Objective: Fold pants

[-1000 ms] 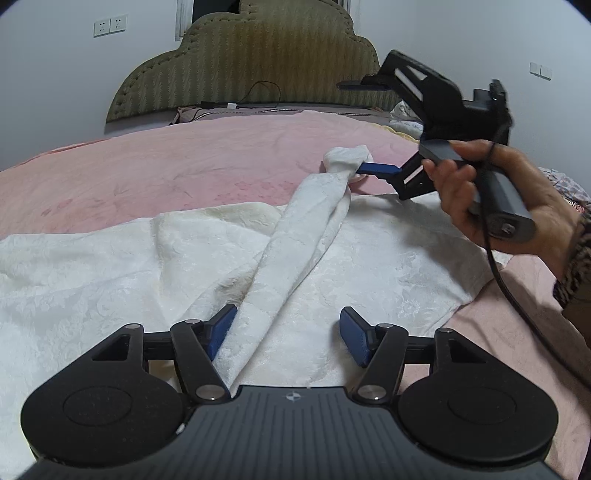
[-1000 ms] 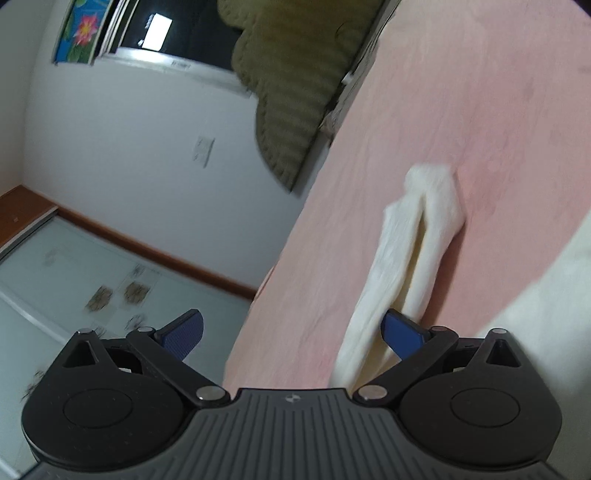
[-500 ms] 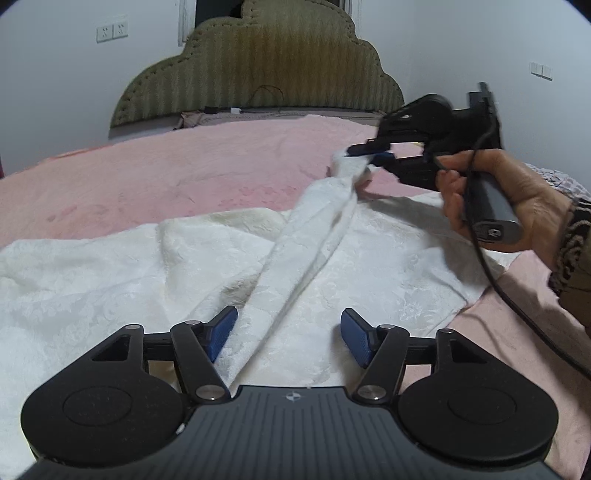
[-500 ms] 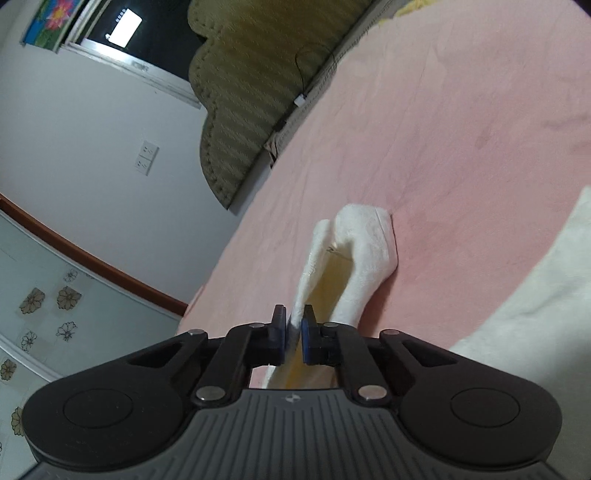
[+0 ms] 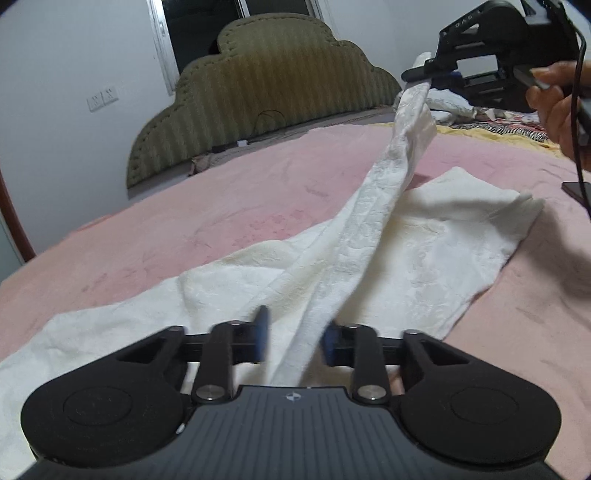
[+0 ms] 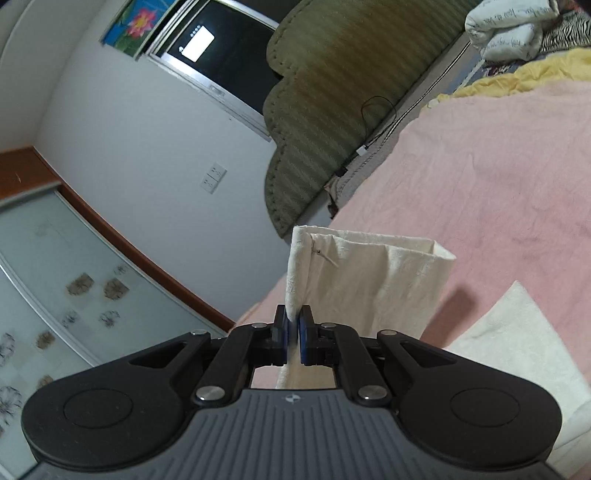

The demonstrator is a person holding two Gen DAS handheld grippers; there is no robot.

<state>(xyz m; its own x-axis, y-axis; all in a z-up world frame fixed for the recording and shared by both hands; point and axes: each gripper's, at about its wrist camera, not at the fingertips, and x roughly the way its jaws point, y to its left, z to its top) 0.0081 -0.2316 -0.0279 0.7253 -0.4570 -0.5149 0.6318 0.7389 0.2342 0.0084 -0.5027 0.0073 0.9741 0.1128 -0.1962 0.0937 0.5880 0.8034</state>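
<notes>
White textured pants (image 5: 424, 258) lie spread on the pink bedcover (image 5: 221, 206). One leg (image 5: 373, 206) rises as a twisted strip from my left gripper up to the right gripper (image 5: 428, 74). My left gripper (image 5: 295, 339) is part open, its blue pads on either side of the strip's near end; the right pad looks to touch it. My right gripper (image 6: 292, 336) is shut on the edge of the leg cuff (image 6: 369, 273), which hangs open above the bed.
An olive padded headboard (image 5: 266, 88) stands at the far end, with a cable on it. Folded bedding (image 6: 517, 26) and a yellow blanket (image 6: 517, 81) lie at the far right. A dark phone (image 5: 576, 190) lies on the bed at right.
The right gripper, open a second ago, closed on the leg cuff and lifted it up off the bed. My left gripper's jaws narrowed around the strip.
</notes>
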